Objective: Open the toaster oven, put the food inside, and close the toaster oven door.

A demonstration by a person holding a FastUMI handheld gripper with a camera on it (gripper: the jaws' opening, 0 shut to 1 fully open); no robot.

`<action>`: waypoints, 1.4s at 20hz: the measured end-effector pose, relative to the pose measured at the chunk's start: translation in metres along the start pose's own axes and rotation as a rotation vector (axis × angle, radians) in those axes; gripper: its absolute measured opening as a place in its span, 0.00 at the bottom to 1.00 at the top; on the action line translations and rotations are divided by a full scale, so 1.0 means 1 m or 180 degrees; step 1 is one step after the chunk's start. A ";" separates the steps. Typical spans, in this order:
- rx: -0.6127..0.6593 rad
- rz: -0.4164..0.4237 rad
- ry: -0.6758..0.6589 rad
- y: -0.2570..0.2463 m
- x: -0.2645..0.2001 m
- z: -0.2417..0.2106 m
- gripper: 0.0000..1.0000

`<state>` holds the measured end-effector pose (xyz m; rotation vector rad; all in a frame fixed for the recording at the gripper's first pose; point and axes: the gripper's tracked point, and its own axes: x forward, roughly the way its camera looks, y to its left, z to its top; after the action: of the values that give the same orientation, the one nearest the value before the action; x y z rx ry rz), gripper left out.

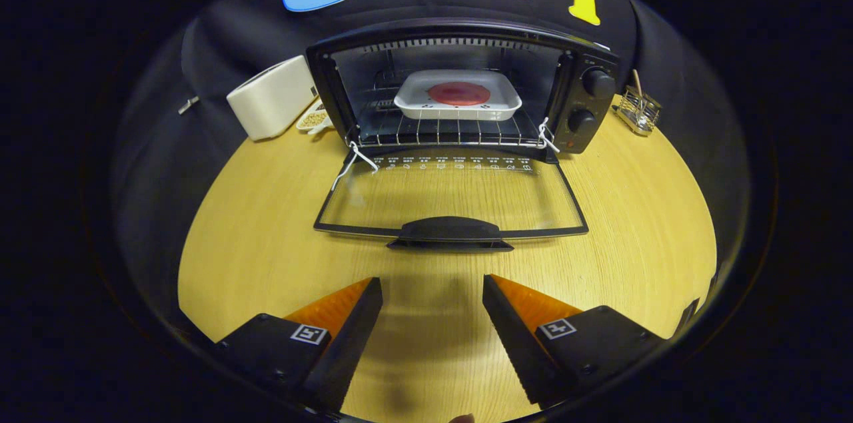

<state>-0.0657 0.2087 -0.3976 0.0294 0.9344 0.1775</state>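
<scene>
A black toaster oven (pixel 586 86) stands at the back of the round wooden table (pixel 633 230). Its glass door (pixel 450 200) lies folded down flat toward me, its black handle (pixel 450 231) at the near edge. Inside, on the wire rack (pixel 446 133), sits a white tray (pixel 458 103) holding a flat red round of food (pixel 458 93). My gripper (pixel 433 286) hovers over the table just short of the door handle, open, with nothing between its fingers.
A white toaster (pixel 272 104) stands left of the oven, with a small dish of grains (pixel 314 119) beside it. A small wire holder (pixel 638 110) sits to the oven's right. Two knobs (pixel 598 84) are on the oven's right panel.
</scene>
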 end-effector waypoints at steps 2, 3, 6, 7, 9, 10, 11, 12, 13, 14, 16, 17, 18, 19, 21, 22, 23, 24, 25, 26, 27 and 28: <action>0.0020 -0.0066 0.0051 -0.001 0.013 -0.004 0.99; 0.0039 -0.0098 0.0058 -0.002 0.019 -0.003 0.99; 0.0122 -0.0183 0.0140 -0.006 0.033 -0.001 0.99; 0.0145 -0.0219 0.0144 -0.010 0.038 0.001 0.99; 0.0182 -0.0288 0.0134 -0.017 0.042 0.003 0.99; 0.0203 -0.0308 0.0153 -0.020 0.045 0.004 0.99; 0.0225 -0.0325 0.0166 -0.020 0.045 0.005 0.97; 0.0222 -0.0335 0.0185 -0.019 0.045 0.005 0.97; 0.0230 -0.0337 0.0198 -0.019 0.045 0.005 0.97; 0.0228 -0.0335 0.0198 -0.019 0.045 0.005 0.97; 0.0231 -0.0327 0.0185 -0.019 0.042 0.006 0.97; 0.0237 -0.0325 0.0162 -0.018 0.038 0.008 0.97; 0.0234 -0.0324 0.0129 -0.018 0.035 0.010 0.97; 0.0229 -0.0322 0.0094 -0.018 0.031 0.012 0.97; 0.0210 -0.0307 0.0008 -0.017 0.021 0.017 0.97; 0.0207 -0.0290 -0.0036 -0.016 0.016 0.019 0.97; 0.0216 -0.0268 -0.0069 -0.016 0.012 0.022 0.97; 0.0226 -0.0247 -0.0108 -0.016 0.008 0.025 0.97; 0.0237 -0.0228 -0.0145 -0.016 0.004 0.027 0.97; 0.0248 -0.0215 -0.0183 -0.015 0.001 0.029 0.97; 0.0258 -0.0206 -0.0225 -0.015 -0.003 0.032 0.97; 0.0262 -0.0199 -0.0271 -0.015 -0.007 0.035 0.97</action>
<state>-0.0392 0.1947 -0.3726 0.0830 0.8561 0.0793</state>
